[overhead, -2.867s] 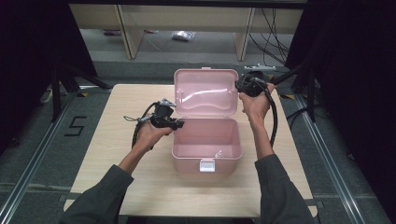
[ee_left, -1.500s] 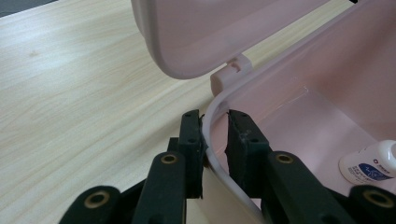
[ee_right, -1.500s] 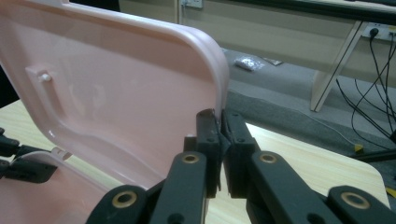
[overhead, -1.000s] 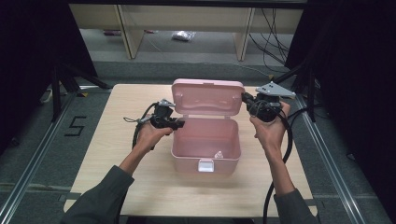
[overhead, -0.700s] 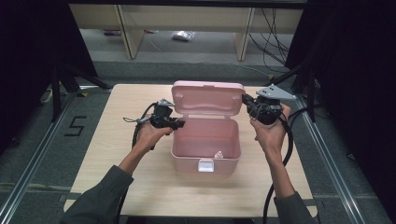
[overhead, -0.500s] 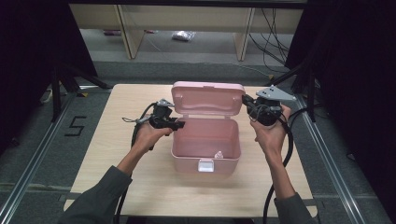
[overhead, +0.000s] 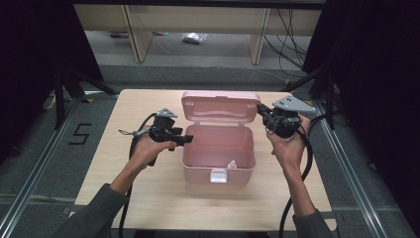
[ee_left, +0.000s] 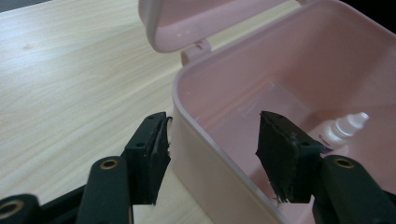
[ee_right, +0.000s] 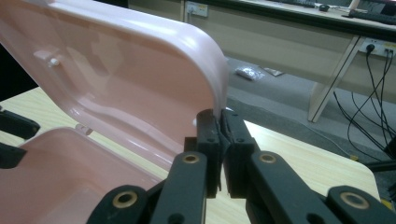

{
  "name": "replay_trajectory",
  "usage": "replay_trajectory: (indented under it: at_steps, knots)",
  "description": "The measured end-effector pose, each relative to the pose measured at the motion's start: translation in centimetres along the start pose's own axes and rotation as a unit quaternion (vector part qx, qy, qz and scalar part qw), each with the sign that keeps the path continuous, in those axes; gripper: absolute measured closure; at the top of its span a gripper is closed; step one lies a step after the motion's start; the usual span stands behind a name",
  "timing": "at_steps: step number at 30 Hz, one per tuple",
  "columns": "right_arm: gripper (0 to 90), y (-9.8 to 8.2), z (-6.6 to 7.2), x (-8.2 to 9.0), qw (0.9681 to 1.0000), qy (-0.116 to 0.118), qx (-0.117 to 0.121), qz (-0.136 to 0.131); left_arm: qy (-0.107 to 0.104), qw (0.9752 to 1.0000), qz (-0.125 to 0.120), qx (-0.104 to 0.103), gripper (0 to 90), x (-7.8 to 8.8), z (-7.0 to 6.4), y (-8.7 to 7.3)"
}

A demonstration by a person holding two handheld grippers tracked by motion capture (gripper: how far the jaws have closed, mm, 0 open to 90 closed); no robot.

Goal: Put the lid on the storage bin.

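Observation:
A pink plastic box (overhead: 186, 153) stands open mid-table, its lid (overhead: 220, 104) raised at the back. A small white dropper bottle (overhead: 231, 163) lies on the box floor, also seen in the left gripper view (ee_left: 343, 128). My left gripper (overhead: 188, 139) straddles the box's left wall (ee_left: 205, 154), one jaw outside and one inside. Its jaws have just been opening and the pads stand off the wall. My right gripper (overhead: 261, 111) is shut on the lid's right edge (ee_right: 212, 65), the pads (ee_right: 208, 135) pinching the rim and holding the lid tilted over the box.
The wooden table (overhead: 148, 198) has bare room in front and at both sides of the box. A white latch (overhead: 218, 175) sits on the box's front wall. Cables trail from both grippers toward the table's near edge. Desk legs and floor cables lie beyond the far edge.
The left gripper's jaws have opened off the box's left wall and the hand has eased slightly away. The right gripper earlier tipped the lid forward and has since held it still.

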State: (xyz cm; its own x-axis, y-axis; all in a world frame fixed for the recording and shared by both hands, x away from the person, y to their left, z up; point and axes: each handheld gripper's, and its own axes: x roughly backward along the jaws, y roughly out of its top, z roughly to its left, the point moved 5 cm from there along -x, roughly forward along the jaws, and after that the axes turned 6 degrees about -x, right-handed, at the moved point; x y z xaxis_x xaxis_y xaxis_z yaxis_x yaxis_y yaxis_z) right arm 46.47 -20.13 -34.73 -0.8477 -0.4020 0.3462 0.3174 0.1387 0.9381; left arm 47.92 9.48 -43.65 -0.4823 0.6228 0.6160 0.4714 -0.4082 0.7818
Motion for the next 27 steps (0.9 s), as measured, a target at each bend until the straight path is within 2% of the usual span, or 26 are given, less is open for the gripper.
replay_trajectory:
  at_steps: [1, 2, 4, 5, 7, 8, 10, 11, 14, 16, 19, 22, 23, 24, 27]
  knots:
    - [87.7, 0.0, 0.0, 0.1, 1.0, -0.002, 0.005, 0.001, -0.002, 1.0, -0.001, -0.003, 42.7, 0.2, -0.2, 0.0]
    - [87.7, -0.1, 0.1, 0.1, 1.0, 0.004, -0.003, 0.0, -0.007, 0.9999, -0.004, -0.006, 42.3, 0.5, -0.5, -0.1]
    - [87.6, -0.1, 0.1, 0.2, 1.0, -0.004, 0.005, -0.004, -0.02, 0.9998, -0.003, -0.007, 40.9, 0.9, -1.0, -0.2]
    - [87.6, -0.2, 0.2, 0.3, 1.0, 0.001, -0.003, 0.001, -0.028, 0.9996, -0.007, 0.001, 40.2, 1.1, -1.3, -0.2]
    - [87.6, -0.3, 0.2, 0.4, 1.0, -0.001, 0.003, 0.001, -0.036, 0.9993, -0.005, -0.004, 39.1, 1.6, -1.7, -0.4]
    - [87.6, -0.2, 0.1, 0.4, 0.9998, -0.007, 0.015, -0.006, -0.038, 0.9993, -0.005, -0.005, 38.7, 1.8, -1.9, -0.5]
    - [87.6, -0.5, 0.3, 0.7, 1.0, 0.0, 0.004, 0.009, -0.043, 0.9989, -0.002, -0.017, 38.3, 2.2, -2.2, -0.8]
    - [87.5, -0.4, 0.2, 0.7, 0.9998, -0.002, 0.018, 0.001, -0.042, 0.9989, -0.005, -0.018, 38.0, 2.5, -2.5, -0.9]
    - [87.5, -0.5, 0.3, 0.8, 0.9999, 0.002, 0.017, -0.001, -0.041, 0.9987, -0.016, -0.026, 38.0, 3.3, -2.9, -1.2]
    - [87.4, -0.7, 0.5, 0.9, 0.9999, 0.004, 0.009, 0.009, -0.038, 0.9987, -0.019, -0.029, 37.7, 3.8, -3.0, -1.5]
    - [87.3, -0.7, 0.4, 1.0, 0.9998, -0.002, 0.02, -0.003, -0.038, 0.9986, -0.023, -0.028, 37.4, 4.3, -3.1, -2.0]
    - [87.2, -0.9, 0.4, 1.2, 0.9999, 0.0, 0.017, 0.0, -0.035, 0.9987, -0.027, -0.026, 37.4, 4.6, -3.3, -2.5]
    - [87.1, -0.9, 0.4, 1.2, 0.9997, 0.002, 0.025, -0.003, -0.034, 0.9986, -0.029, -0.026, 37.4, 4.7, -3.4, -2.6]
    - [87.1, -1.0, 0.6, 1.3, 0.9999, 0.006, 0.012, 0.003, -0.04, 0.9983, -0.029, -0.03, 37.4, 4.8, -3.5, -2.8]
    - [87.0, -1.2, 0.5, 1.4, 0.9997, 0.0, 0.023, -0.003, -0.039, 0.9981, -0.028, -0.039, 37.4, 5.3, -3.9, -3.3]
